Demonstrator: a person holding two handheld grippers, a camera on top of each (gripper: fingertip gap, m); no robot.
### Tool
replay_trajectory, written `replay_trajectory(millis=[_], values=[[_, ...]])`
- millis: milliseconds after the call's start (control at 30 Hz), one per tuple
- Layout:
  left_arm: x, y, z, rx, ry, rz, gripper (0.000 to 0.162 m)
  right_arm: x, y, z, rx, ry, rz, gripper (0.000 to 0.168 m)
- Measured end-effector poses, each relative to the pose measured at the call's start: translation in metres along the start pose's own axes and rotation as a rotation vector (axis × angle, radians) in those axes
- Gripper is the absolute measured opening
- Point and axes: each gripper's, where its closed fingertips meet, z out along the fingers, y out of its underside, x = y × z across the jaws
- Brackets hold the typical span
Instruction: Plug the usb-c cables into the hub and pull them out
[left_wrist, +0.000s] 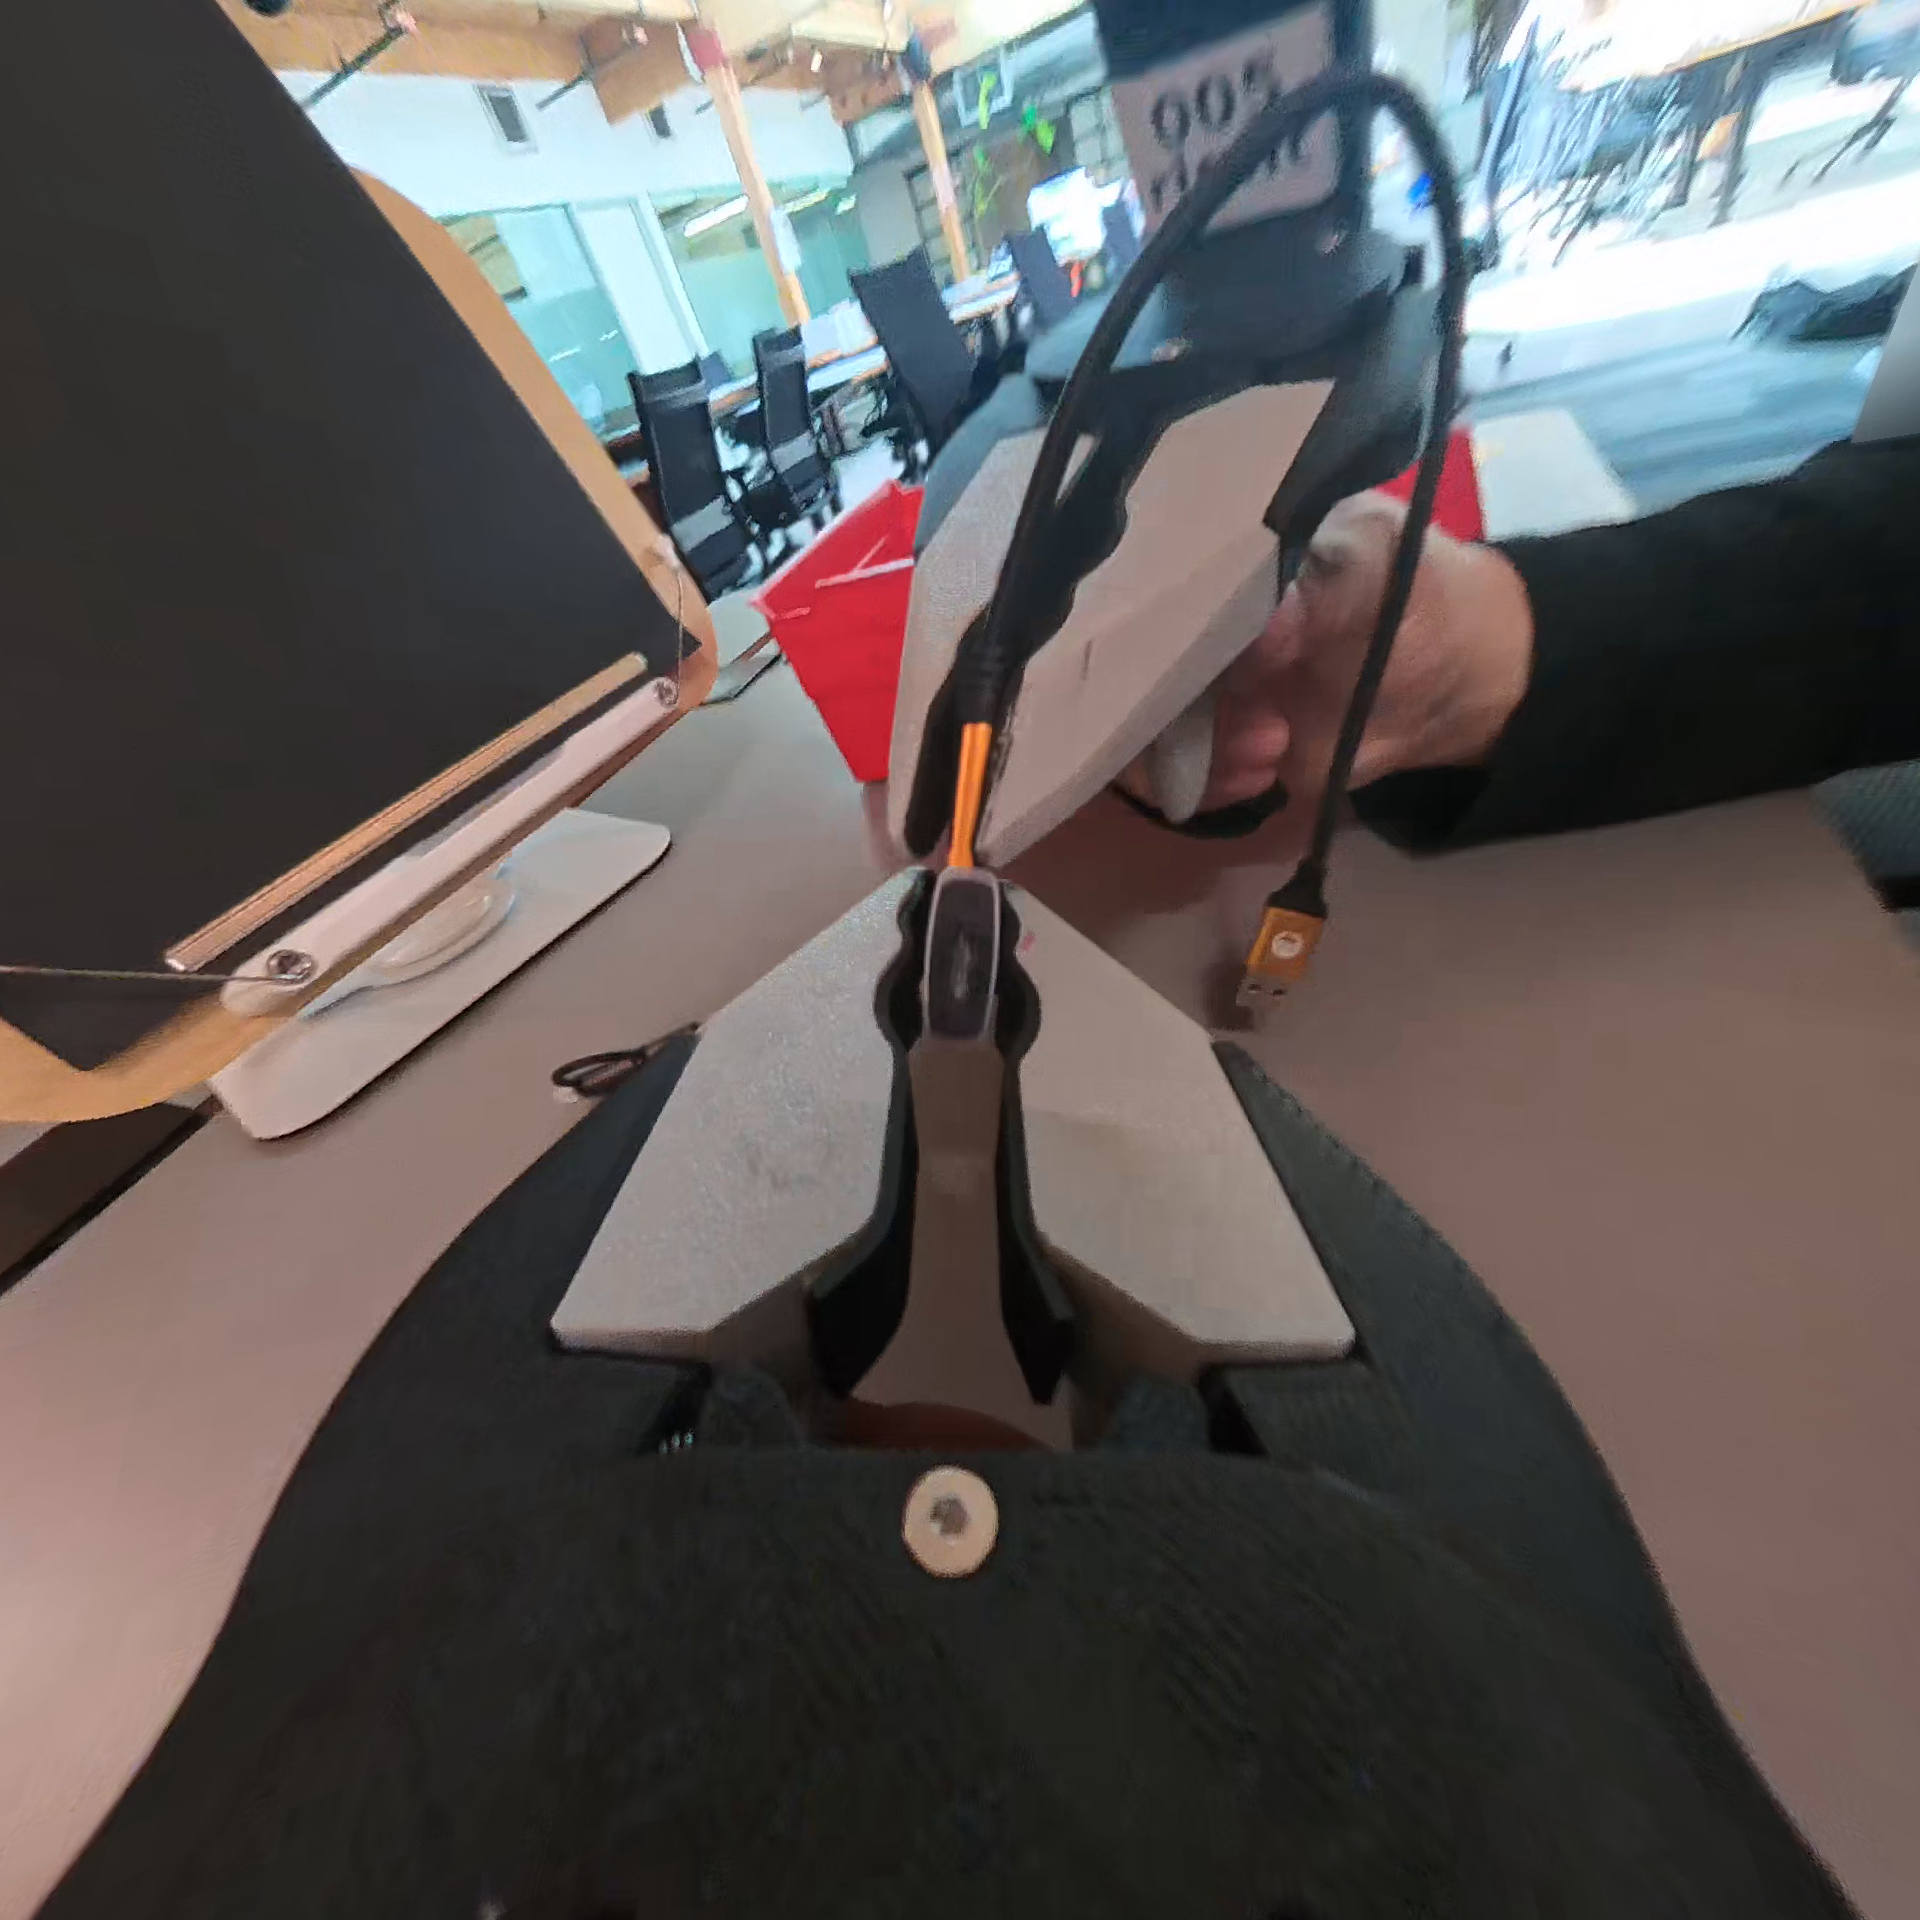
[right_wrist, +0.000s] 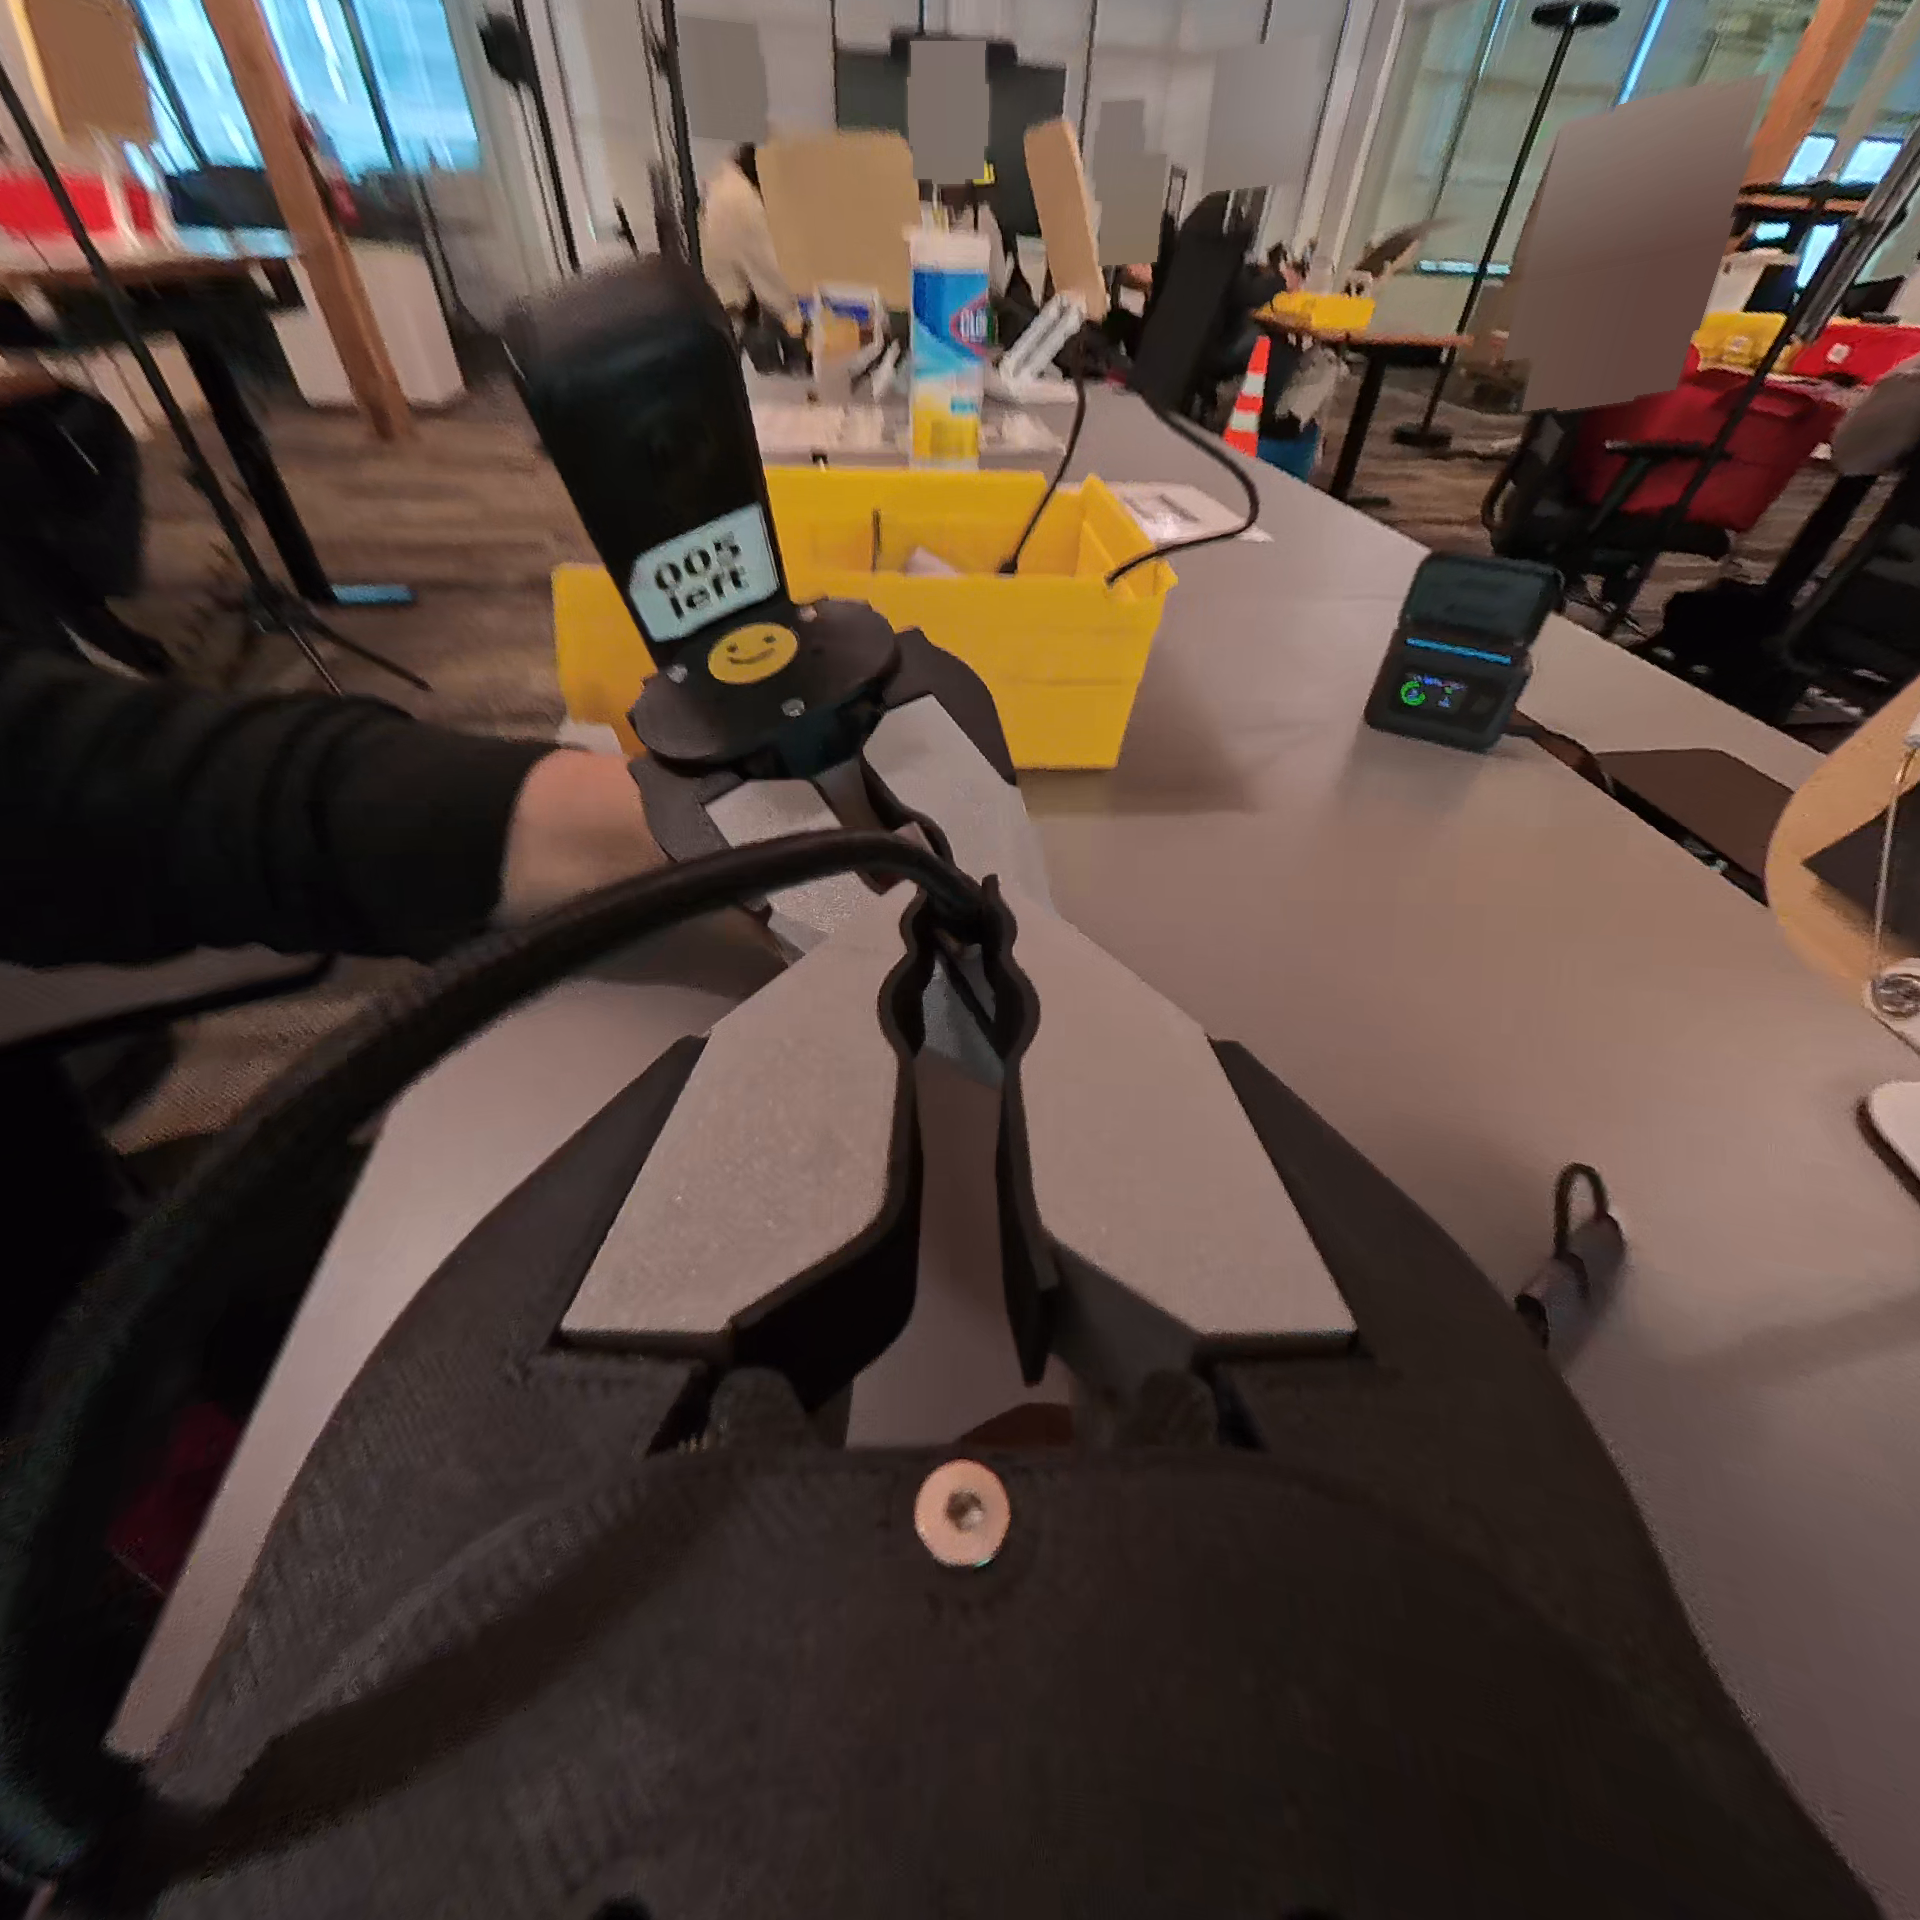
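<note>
My left gripper (left_wrist: 961, 896) is shut on the small dark hub (left_wrist: 961, 966), which it holds end-out between its fingertips above the table. My right gripper (left_wrist: 951, 836) comes down from above, tip to tip with the left. It is shut on the orange USB-C plug (left_wrist: 971, 790) of a black braided cable (left_wrist: 1091, 416). The plug's tip meets the hub's end; how deep it sits is hidden. The cable loops up and hangs down to an orange USB-A plug (left_wrist: 1283, 951) just above the table. In the right wrist view my right gripper (right_wrist: 961, 920) pinches the cable (right_wrist: 623, 904), with the left gripper (right_wrist: 914, 831) right behind it.
A dark monitor (left_wrist: 312, 416) on a white stand (left_wrist: 436, 977) stands at the left, with a red bin (left_wrist: 842, 644) behind the grippers. A yellow bin (right_wrist: 987, 623), a small black device with a lit screen (right_wrist: 1455, 665) and a short dark cable (right_wrist: 1574, 1257) are on the grey table (right_wrist: 1351, 935). The left gripper's tips are roughly 4 centimetres from the right gripper's.
</note>
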Motion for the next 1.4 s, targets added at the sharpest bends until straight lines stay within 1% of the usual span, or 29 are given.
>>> replay_trajectory(millis=[67,167,333,433,533,600,633,667,700,800,900,967,1000,1033,1067,1100,1133,1200,1267,1300,1333,1400], values=[[-0.001,-0.009,-0.003,0.045,0.01,-0.02,0.008,-0.001,-0.009,-0.004,0.052,-0.02,0.034,0.004],[-0.003,-0.01,-0.004,0.039,-0.026,0.017,0.008,0.0,-0.01,-0.004,0.06,-0.012,0.038,0.005],[-0.007,-0.02,-0.009,0.078,-0.051,0.037,0.007,0.001,-0.021,-0.01,0.111,-0.028,0.072,0.005],[-0.005,-0.026,-0.011,0.106,-0.043,0.036,0.007,-0.001,-0.025,-0.012,0.145,-0.066,0.103,0.006],[0.004,-0.028,-0.015,0.135,0.007,0.048,0.007,-0.009,-0.021,-0.014,0.128,-0.177,0.163,0.006],[0.003,-0.018,-0.012,0.066,-0.038,0.135,0.006,-0.007,-0.011,-0.013,0.065,-0.168,0.163,0.007],[0.003,-0.014,-0.01,0.038,-0.049,0.178,0.006,-0.004,-0.008,-0.014,0.045,-0.146,0.155,0.01],[0.002,-0.013,-0.01,0.022,-0.063,0.202,0.007,0.002,-0.006,-0.014,0.03,-0.105,0.151,0.023],[0.001,-0.013,-0.011,0.02,-0.067,0.212,0.007,0.007,-0.004,-0.015,0.013,-0.074,0.152,0.032],[-0.01,-0.024,-0.024,0.07,-0.103,0.188,0.006,0.023,0.006,-0.021,-0.07,0.032,0.117,0.031],[-0.012,-0.032,-0.038,0.124,-0.049,0.112,0.006,0.048,0.013,-0.03,-0.139,0.228,0.059,0.027],[-0.012,-0.023,-0.038,0.071,-0.034,0.119,0.006,0.058,0.006,-0.037,-0.124,0.315,0.028,0.025],[-0.013,-0.016,-0.035,0.027,-0.043,0.14,0.006,0.069,0.005,-0.046,-0.129,0.405,0.023,0.022],[-0.014,-0.008,-0.033,-0.018,-0.056,0.168,0.007,0.086,0.003,-0.061,-0.137,0.531,0.028,0.019],[-0.015,-0.001,-0.03,-0.058,-0.068,0.193,0.007,0.097,0.0,-0.076,-0.13,0.627,0.035,0.02],[-0.017,0.005,-0.029,-0.091,-0.085,0.216,0.007,0.101,-0.005,-0.087,-0.112,0.673,0.037,0.021],[-0.02,0.009,-0.028,-0.12,-0.107,0.242,0.007,0.097,-0.012,-0.09,-0.079,0.659,0.021,0.025],[-0.022,0.015,-0.026,-0.15,-0.131,0.28,0.007,0.076,-0.027,-0.084,-0.013,0.544,-0.054,0.026],[-0.022,0.017,-0.024,-0.164,-0.149,0.325,0.007,0.044,-0.03,-0.065,-0.01,0.364,-0.14,0.023],[-0.021,0.021,-0.022,-0.192,-0.158,0.374,0.007,0.03,-0.024,-0.054,-0.054,0.285,-0.178,0.023],[-0.02,0.027,-0.02,-0.226,-0.162,0.426,0.007,0.021,-0.013,-0.044,-0.115,0.249,-0.222,0.024],[-0.012,0.037,-0.015,-0.279,-0.143,0.506,0.007,0.013,0.008,-0.027,-0.241,0.241,-0.328,0.025]])
